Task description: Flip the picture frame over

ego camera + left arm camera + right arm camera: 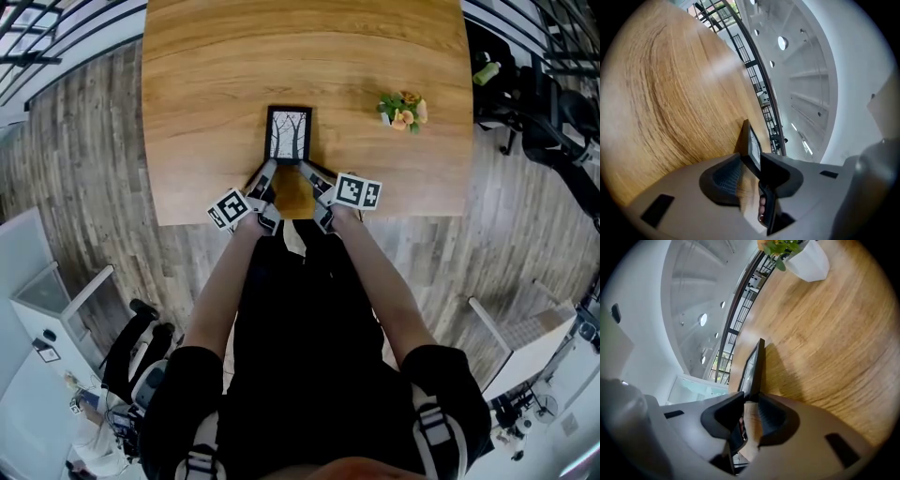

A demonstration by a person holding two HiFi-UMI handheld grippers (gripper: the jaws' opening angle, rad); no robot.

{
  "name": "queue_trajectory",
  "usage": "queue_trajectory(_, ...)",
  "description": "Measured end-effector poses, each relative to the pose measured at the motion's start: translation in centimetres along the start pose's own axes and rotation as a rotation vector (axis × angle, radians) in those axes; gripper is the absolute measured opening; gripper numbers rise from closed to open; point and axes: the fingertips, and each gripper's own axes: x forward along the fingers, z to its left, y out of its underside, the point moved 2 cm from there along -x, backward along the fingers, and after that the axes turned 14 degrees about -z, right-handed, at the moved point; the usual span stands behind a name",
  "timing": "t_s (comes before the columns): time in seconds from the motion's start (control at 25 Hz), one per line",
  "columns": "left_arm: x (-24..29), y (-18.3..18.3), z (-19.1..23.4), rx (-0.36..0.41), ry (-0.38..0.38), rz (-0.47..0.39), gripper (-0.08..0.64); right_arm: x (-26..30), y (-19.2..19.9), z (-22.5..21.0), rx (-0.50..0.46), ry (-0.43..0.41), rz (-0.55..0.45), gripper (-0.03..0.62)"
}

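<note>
A black picture frame (288, 134) with a tree picture facing up sits near the front middle of the wooden table (206, 94). My left gripper (266, 172) is at its near left corner and my right gripper (307, 172) at its near right corner. In the left gripper view the frame (753, 139) shows edge-on, with its corner pinched between the jaws of the left gripper (751, 161). In the right gripper view the right gripper (750, 399) is shut on the frame's (754, 365) near corner in the same way. A shadow lies on the wood beside the frame.
A small white pot of orange and pink flowers (403, 111) stands on the table to the right of the frame, and shows at the top of the right gripper view as the pot (808, 261). The table's front edge (187, 221) is just behind both grippers. Chairs and equipment stand on the floor around.
</note>
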Motion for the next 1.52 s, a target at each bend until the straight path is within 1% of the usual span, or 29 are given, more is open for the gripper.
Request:
queue_trajectory(0.08, -0.1, -1.1, 0.0, 0.034, -0.015, -0.032, 0.132, 0.2, 0.2, -0.3, -0.037, 0.021, 0.014, 0.101)
queue_trajectory(0.16, 0.0, -1.8, 0.1, 0.075, -0.014, -0.035, 0.132, 0.3, 0.4, -0.6, -0.060, 0.038, 0.028, 0.096)
queue_trajectory(0.24, 0.3, -1.7, 0.4, 0.132, -0.026, -0.001, 0.132, 0.3, 0.5, -0.8, -0.052, 0.042, 0.033, 0.092)
queue_trajectory(0.32, 0.5, -1.6, 1.0, 0.213, -0.062, 0.026, 0.132, 0.2, 0.6, -1.1, -0.044, 0.048, 0.036, 0.091)
queue_trajectory(0.36, 0.7, -1.6, 1.1, 0.242, -0.075, 0.033, 0.130, 0.2, 0.7, -1.2, -0.048, 0.054, 0.039, 0.091)
queue_trajectory(0.44, 1.1, -1.4, 1.0, 0.273, -0.081, 0.055, 0.132, 0.2, 0.8, -1.5, -0.067, 0.069, 0.048, 0.091)
queue_trajectory(0.56, 1.6, -0.4, 0.5, 0.330, -0.079, 0.122, 0.130, 0.3, 0.9, -1.7, -0.108, 0.087, 0.063, 0.100)
queue_trajectory(0.64, 1.7, -0.2, 0.4, 0.367, -0.084, 0.147, 0.130, 0.3, 0.8, -1.7, -0.134, 0.100, 0.071, 0.103)
queue_trajectory(0.76, 1.7, 0.0, 0.3, 0.385, -0.081, 0.161, 0.130, 0.2, 0.8, -1.8, -0.196, 0.120, 0.086, 0.103)
queue_trajectory(0.92, 1.7, 0.3, 0.2, 0.398, -0.078, 0.188, 0.130, 0.1, 0.7, -2.7, -0.364, 0.210, 0.107, 0.123)
queue_trajectory(1.04, 1.7, 0.5, 0.4, 0.386, -0.082, 0.192, 0.127, 0.3, 0.8, -2.9, -0.452, 0.244, 0.116, 0.124)
queue_trajectory(1.2, 1.7, 0.6, 0.4, 0.371, -0.081, 0.197, 0.124, 0.3, 0.7, -2.6, -0.553, 0.264, 0.122, 0.123)
queue_trajectory(1.52, 1.7, 0.4, 0.4, 0.388, -0.081, 0.191, 0.124, 0.6, 0.9, -3.1, -0.588, 0.262, 0.159, 0.140)
